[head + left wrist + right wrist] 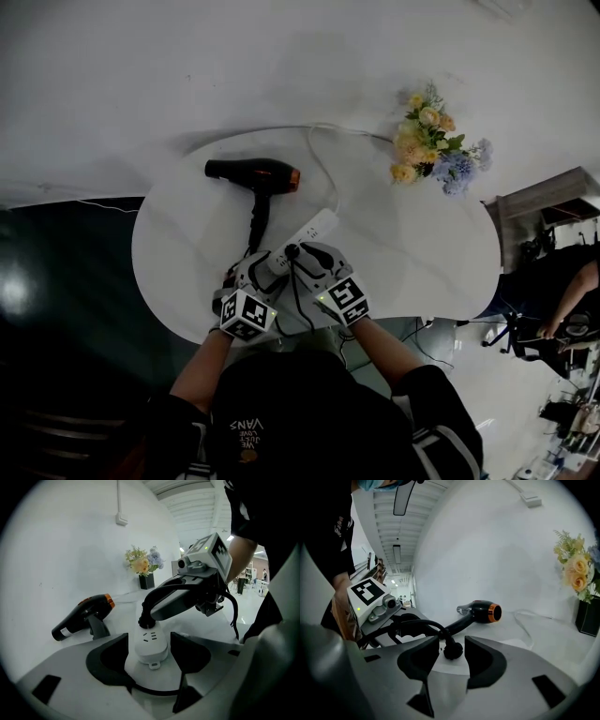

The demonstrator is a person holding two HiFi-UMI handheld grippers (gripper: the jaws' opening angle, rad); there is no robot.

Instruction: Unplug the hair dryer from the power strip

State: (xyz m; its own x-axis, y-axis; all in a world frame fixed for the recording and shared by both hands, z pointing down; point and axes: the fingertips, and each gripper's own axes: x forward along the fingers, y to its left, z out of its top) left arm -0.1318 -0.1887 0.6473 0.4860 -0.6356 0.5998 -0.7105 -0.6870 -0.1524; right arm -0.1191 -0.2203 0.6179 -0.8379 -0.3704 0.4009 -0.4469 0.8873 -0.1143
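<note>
1. Straddling the near end of the white strip (314, 227), the left gripper (147, 641) held its jaws wide, pads clear of it.
2. The right gripper (452, 646) had its jaws close on either side of the black plug (453, 651), not pressing it.
3. The plug sat in the strip.
4. The hair dryer (255, 175) lay on the round white table (412, 253), just beyond the strip.

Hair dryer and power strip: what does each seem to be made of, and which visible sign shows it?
Hair dryer: probably black plastic, glossy, going by highlights on its barrel; orange ring looks metallic. Power strip: likely white moulded plastic, smooth with rounded edges.
</note>
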